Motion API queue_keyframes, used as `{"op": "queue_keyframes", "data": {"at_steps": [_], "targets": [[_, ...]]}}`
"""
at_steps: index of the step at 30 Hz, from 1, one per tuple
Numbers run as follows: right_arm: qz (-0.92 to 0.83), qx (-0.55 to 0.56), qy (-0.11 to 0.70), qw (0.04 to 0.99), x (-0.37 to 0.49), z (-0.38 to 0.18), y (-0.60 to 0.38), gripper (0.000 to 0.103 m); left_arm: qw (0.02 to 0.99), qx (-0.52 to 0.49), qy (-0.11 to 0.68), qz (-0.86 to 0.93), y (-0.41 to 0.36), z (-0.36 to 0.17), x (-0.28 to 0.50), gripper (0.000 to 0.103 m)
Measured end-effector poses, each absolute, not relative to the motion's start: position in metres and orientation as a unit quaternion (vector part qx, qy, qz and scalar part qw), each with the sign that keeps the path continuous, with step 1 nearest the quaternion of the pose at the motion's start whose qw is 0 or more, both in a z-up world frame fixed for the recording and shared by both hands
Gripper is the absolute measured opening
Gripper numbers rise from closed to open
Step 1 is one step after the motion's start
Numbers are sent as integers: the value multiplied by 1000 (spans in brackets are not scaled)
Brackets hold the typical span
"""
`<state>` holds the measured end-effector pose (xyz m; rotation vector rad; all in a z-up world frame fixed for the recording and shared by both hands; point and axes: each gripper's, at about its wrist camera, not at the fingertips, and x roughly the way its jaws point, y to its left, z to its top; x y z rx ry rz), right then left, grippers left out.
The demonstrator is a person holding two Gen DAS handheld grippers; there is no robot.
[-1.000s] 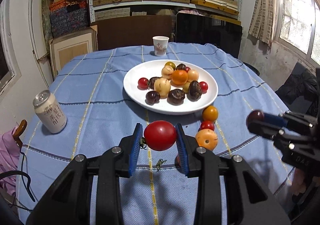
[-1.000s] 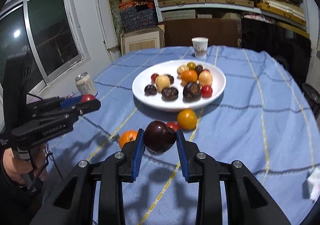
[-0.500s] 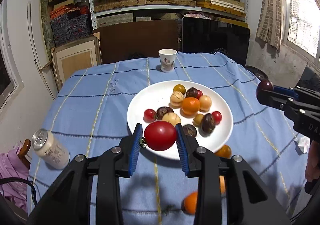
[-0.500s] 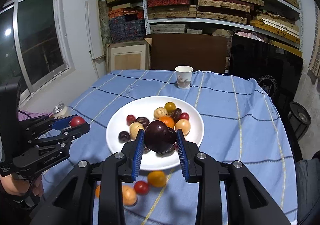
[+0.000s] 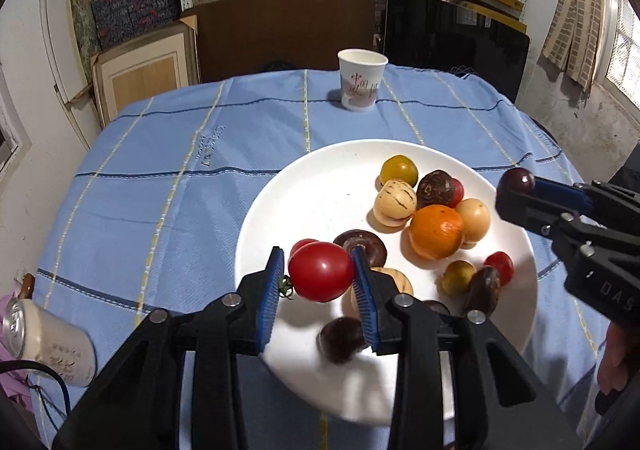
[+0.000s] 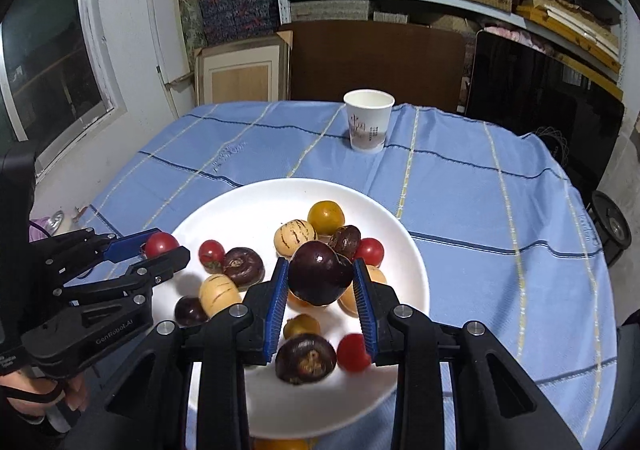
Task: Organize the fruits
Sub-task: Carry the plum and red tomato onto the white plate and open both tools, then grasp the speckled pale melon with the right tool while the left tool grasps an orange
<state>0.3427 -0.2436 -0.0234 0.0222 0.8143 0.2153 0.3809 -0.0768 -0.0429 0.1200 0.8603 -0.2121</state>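
My left gripper hangs over the near left part of the white plate with a red tomato between its blue pads. Its jaws are opening, and the tomato still sits between them. My right gripper is shut on a dark purple fruit above the middle of the plate. Several fruits lie on the plate: an orange, striped pale ones, small red tomatoes and dark brown ones. Each gripper also shows in the other's view: the right gripper and the left gripper.
A paper cup stands behind the plate near the table's far edge. A drinks can stands on the blue checked cloth at the near left. An orange fruit lies on the cloth in front of the plate. Shelves and boards stand behind the table.
Both grippers have moved forward together from the table's near edge to above the plate, each still carrying its fruit. The loose fruits on the cloth have slipped out of view below.
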Motion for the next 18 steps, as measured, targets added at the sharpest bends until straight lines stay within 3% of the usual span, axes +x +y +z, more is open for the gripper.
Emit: {"op": "queue_keyframes", "data": {"at_steps": [1, 2, 3, 4, 9, 13, 18], "targets": [[107, 8, 404, 909, 347, -28, -242, 43, 900, 58, 419, -101, -77, -46, 385, 44], [102, 2, 403, 910, 348, -29, -240, 50, 900, 56, 421, -101, -77, -47, 386, 61], [96, -4, 395, 913, 346, -28, -238, 59, 901, 54, 418, -99, -76, -46, 386, 67], [97, -5, 392, 915, 345, -26, -238, 60, 906, 53, 409, -94, -73, -43, 383, 73], [107, 18, 375, 920, 313, -10, -248, 60, 915, 26, 393, -91, -55, -24, 358, 77], [114, 18, 374, 920, 265, -7, -252, 60, 926, 20, 362, -100, -40, -8, 308, 90], [131, 22, 385, 913, 196, -33, -242, 60, 930, 21, 350, -108, -23, -11, 246, 93]]}}
